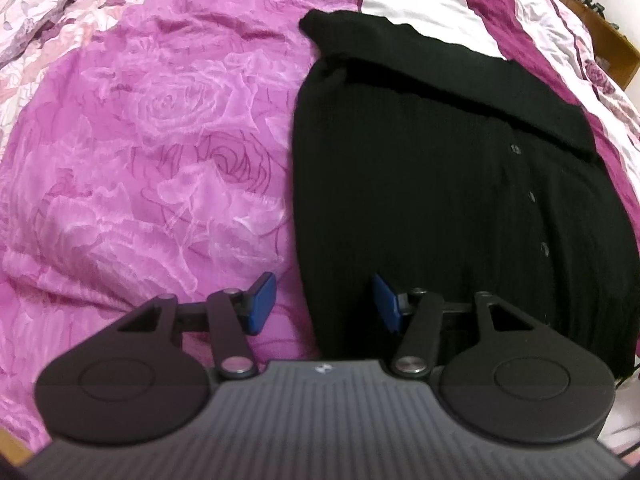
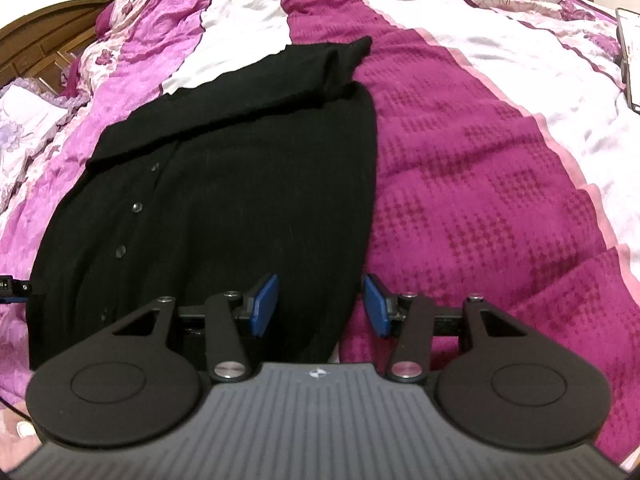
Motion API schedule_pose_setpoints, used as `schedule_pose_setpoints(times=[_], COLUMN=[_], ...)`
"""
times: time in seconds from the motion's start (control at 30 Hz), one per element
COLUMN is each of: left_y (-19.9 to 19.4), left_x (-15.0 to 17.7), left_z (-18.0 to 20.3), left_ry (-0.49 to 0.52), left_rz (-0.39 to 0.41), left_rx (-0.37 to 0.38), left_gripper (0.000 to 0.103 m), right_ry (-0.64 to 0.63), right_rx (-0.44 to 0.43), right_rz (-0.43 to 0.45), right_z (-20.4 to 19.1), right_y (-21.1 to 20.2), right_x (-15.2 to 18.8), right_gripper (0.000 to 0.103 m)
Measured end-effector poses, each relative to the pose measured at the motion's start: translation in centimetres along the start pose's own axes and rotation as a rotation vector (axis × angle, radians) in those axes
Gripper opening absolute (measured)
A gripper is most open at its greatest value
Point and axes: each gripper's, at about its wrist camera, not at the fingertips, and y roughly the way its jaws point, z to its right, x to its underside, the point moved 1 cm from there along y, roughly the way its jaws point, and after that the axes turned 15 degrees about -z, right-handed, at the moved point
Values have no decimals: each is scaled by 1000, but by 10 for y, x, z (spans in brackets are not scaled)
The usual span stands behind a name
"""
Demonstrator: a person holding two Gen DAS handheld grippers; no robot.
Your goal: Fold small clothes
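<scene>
A black buttoned cardigan [image 1: 420, 184] is laid flat on the pink bedspread [image 1: 152, 140], its sleeves already folded across the top. The left gripper [image 1: 324, 304] is set at the garment's near left hem edge, the right gripper [image 2: 320, 304] at its near right edge; both are spread apart, nothing clamped. A lengthwise fold appears to be in hand: the hem corners must next be pinched and carried toward the collar.

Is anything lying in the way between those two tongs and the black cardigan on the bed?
Nothing visible. The left tongs straddle the black cardigan's left edge, the right tongs its right edge, both open, with only bedspread around.
</scene>
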Motion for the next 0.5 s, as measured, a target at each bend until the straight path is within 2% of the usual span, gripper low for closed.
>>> schedule_pose_setpoints(times=[0.1,0.3,0.5], left_y=[0,4,7], left_x=[2,6,9], left_z=[-1,0,3], left_ry=[-10,-24,-16], left_rz=[-7,-36,-21], left_rx=[20,139,169], left_gripper=[55,56,55], right_ry=[-2,28,41], right_rx=[-14,-63,-104], right_rz=[-18,-29,-23], right_z=[1,7,12], right_y=[2,8,10], right_x=[0,-1,1], right_gripper=[55,55,56])
